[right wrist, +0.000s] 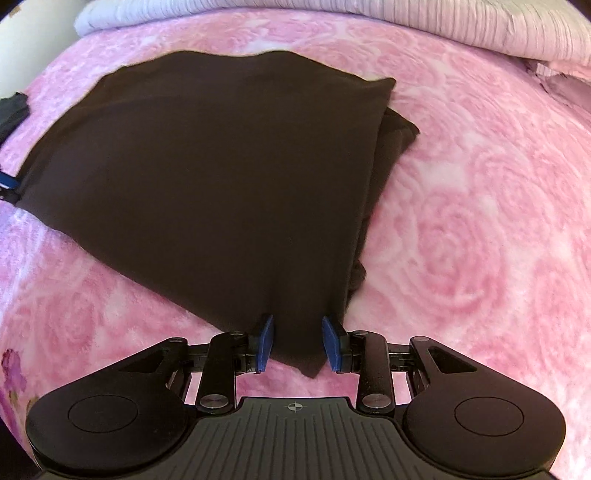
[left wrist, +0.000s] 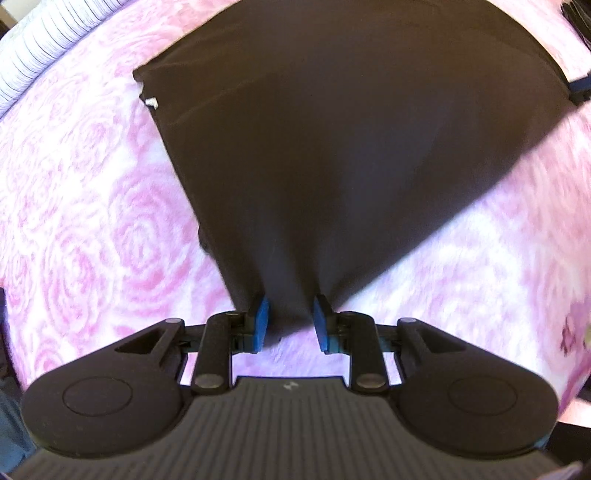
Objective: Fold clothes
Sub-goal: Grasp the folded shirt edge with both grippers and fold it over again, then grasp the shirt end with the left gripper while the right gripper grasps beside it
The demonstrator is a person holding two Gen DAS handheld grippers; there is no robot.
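A dark brown garment [left wrist: 332,147] lies partly folded on a pink rose-patterned blanket [left wrist: 92,221]. My left gripper [left wrist: 291,317] has its blue pads on either side of one near corner of the garment, with the cloth bunched between them. My right gripper [right wrist: 298,341] holds the other near corner [right wrist: 295,347] the same way; the garment [right wrist: 221,166] spreads away from it, with a lower layer showing at its right edge [right wrist: 399,136]. The other gripper's tip shows at the far edge in each view [left wrist: 580,86] [right wrist: 7,182].
A striped white-and-lilac bedding roll [right wrist: 406,26] lies along the far side of the blanket [right wrist: 480,221], also at the top left in the left wrist view [left wrist: 33,55]. A dark item [right wrist: 13,107] lies at the left edge.
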